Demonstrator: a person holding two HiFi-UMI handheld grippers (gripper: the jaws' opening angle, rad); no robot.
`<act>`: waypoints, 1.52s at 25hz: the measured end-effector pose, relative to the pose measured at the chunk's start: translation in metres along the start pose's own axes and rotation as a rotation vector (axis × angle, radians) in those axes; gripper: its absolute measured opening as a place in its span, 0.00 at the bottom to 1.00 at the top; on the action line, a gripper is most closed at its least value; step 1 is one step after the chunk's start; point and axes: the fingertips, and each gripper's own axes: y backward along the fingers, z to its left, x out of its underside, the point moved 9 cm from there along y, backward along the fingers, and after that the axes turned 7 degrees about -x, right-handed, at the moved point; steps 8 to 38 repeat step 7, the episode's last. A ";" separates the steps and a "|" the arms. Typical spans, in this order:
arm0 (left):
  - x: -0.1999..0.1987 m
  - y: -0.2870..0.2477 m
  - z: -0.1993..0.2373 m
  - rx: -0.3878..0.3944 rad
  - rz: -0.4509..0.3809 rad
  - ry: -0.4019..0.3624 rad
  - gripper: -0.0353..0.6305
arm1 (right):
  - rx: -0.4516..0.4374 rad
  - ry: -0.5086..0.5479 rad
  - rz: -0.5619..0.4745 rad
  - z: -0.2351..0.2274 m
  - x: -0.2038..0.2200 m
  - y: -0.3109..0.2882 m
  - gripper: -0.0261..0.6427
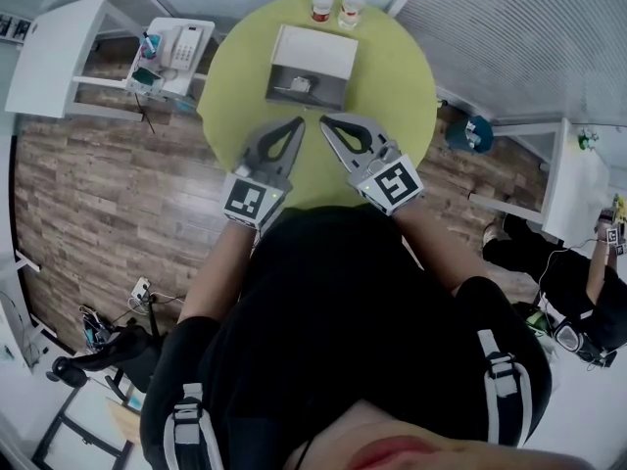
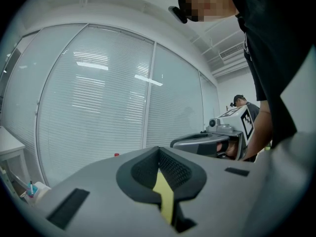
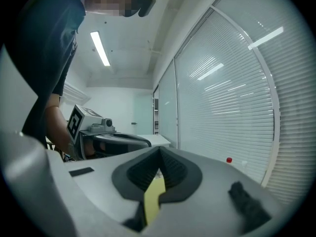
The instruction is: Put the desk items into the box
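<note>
The round yellow-green table (image 1: 392, 86) is seen bare over most of its top, so little appears to be left for collection. The open white box with a grey inside (image 1: 313, 52) is set toward the far edge, a little left of centre. It is held by nothing and looks light, so it could be shoved toward that edge if it is nudged by an arm reaching over it.

The grey left gripper (image 1: 297, 122) and the grey right gripper (image 1: 326, 119) are held side by side over the near edge, tips almost meeting and aimed at the box. In each gripper view the jaws are seen pressed together with nothing between them, only yellow table top showing behind. A clash of the two tools is to be feared if both are sent forward at once from so close a start. If the jaws are not opened before arrival, a thing would be pushed rather than taken.

Two items are found outside the box: a white bottle with a red cap (image 1: 322, 0) and a clear plastic bottle (image 1: 351, 6). They stand upright just beside each other at the far edge, just behind the box. Both are judged tall and narrow, so a toppled one could be rolled off the table. A small pale item (image 1: 300, 84), too small to be identified, is already lying inside the box and could be struck by a bottle dropped in carelessly.
</note>
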 end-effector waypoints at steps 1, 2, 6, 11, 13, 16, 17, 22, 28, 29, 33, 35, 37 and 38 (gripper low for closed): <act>0.001 0.000 0.000 -0.002 0.004 0.007 0.07 | 0.001 0.000 0.006 0.000 0.001 0.001 0.06; 0.001 0.001 -0.001 -0.002 0.002 0.011 0.07 | 0.003 -0.002 0.012 0.000 0.002 0.001 0.06; -0.002 0.001 0.000 -0.004 -0.031 -0.001 0.07 | 0.002 -0.007 0.014 0.002 0.000 -0.001 0.06; -0.003 0.001 0.001 -0.005 -0.036 -0.002 0.07 | 0.001 -0.007 0.014 0.002 0.000 -0.002 0.06; -0.003 0.001 0.001 -0.005 -0.036 -0.002 0.07 | 0.001 -0.007 0.014 0.002 0.000 -0.002 0.06; -0.003 0.001 0.001 -0.005 -0.036 -0.002 0.07 | 0.001 -0.007 0.014 0.002 0.000 -0.002 0.06; -0.003 0.001 0.001 -0.005 -0.036 -0.002 0.07 | 0.001 -0.007 0.014 0.002 0.000 -0.002 0.06; -0.003 0.001 0.001 -0.005 -0.036 -0.002 0.07 | 0.001 -0.007 0.014 0.002 0.000 -0.002 0.06; -0.003 0.001 0.001 -0.005 -0.036 -0.002 0.07 | 0.001 -0.007 0.014 0.002 0.000 -0.002 0.06; -0.003 0.001 0.001 -0.005 -0.036 -0.002 0.07 | 0.001 -0.007 0.014 0.002 0.000 -0.002 0.06; -0.003 0.001 0.001 -0.005 -0.036 -0.002 0.07 | 0.001 -0.007 0.014 0.002 0.000 -0.002 0.06; -0.003 0.001 0.001 -0.005 -0.036 -0.002 0.07 | 0.001 -0.007 0.014 0.002 0.000 -0.002 0.06; -0.003 0.001 0.001 -0.005 -0.036 -0.002 0.07 | 0.001 -0.007 0.014 0.002 0.000 -0.002 0.06; -0.003 0.001 0.001 -0.005 -0.036 -0.002 0.07 | 0.001 -0.007 0.014 0.002 0.000 -0.002 0.06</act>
